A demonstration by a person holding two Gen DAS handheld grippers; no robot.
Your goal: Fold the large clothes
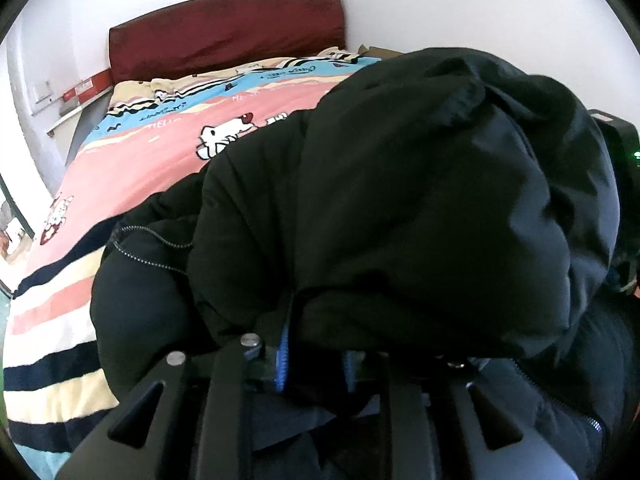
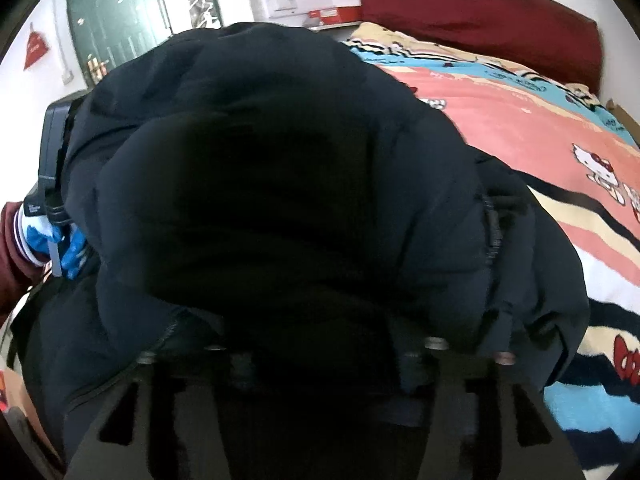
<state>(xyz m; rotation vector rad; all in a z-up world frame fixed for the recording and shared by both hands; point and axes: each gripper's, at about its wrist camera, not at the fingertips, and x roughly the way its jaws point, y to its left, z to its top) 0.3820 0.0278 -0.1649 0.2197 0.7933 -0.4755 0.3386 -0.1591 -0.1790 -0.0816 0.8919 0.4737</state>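
A large black padded jacket (image 1: 400,200) is bunched up and fills most of the left wrist view, draped over my left gripper (image 1: 316,360). The fingers are buried in the cloth, so the gripper looks shut on it. In the right wrist view the same jacket (image 2: 280,184) hangs over my right gripper (image 2: 320,356), whose fingertips are hidden in the dark folds. A zipper (image 1: 152,240) runs along the jacket's left edge. The other gripper's body shows at the left edge of the right wrist view (image 2: 52,160) and at the right edge of the left wrist view (image 1: 624,200).
The jacket is over a bed with a pink, blue and striped cartoon quilt (image 1: 152,160), also in the right wrist view (image 2: 540,128). A dark red headboard (image 1: 228,28) stands against the white wall. A dark green door (image 2: 116,28) is at the back left.
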